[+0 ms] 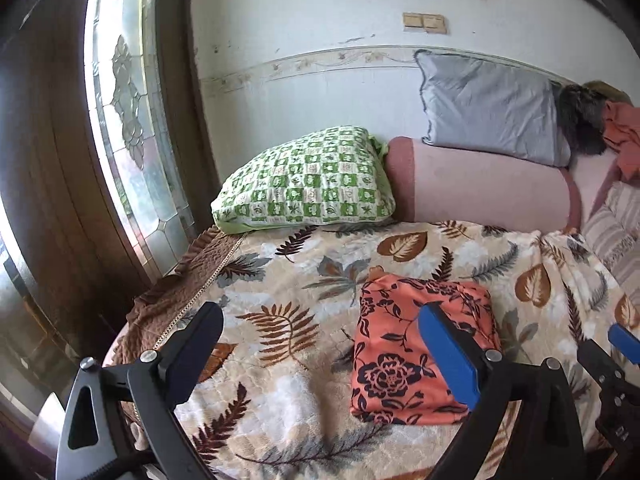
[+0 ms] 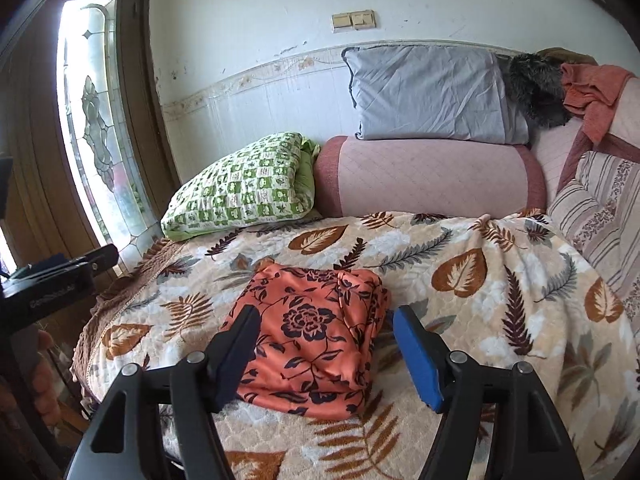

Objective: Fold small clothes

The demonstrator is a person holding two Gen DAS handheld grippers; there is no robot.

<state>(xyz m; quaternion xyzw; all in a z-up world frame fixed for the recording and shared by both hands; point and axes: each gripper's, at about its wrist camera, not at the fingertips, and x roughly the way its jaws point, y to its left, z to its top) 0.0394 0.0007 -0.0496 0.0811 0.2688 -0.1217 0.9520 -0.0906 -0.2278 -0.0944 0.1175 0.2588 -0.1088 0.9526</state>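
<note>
An orange garment with a dark flower print (image 1: 416, 344) lies folded into a compact bundle on the leaf-patterned blanket (image 1: 288, 264). It also shows in the right wrist view (image 2: 316, 332). My left gripper (image 1: 320, 320) is open and empty, held above the blanket; its blue-padded finger crosses in front of the garment. My right gripper (image 2: 326, 320) is open and empty, its fingers standing either side of the garment's near part, above it. The right gripper's tip shows at the right edge of the left wrist view (image 1: 622, 344).
A green checked pillow (image 2: 240, 192), a pink bolster (image 2: 428, 176) and a grey pillow (image 2: 432, 96) lie at the wall. A striped cushion (image 2: 600, 208) and an orange cloth (image 2: 592, 92) are at the right. A glass door (image 2: 96, 120) stands left of the bed edge.
</note>
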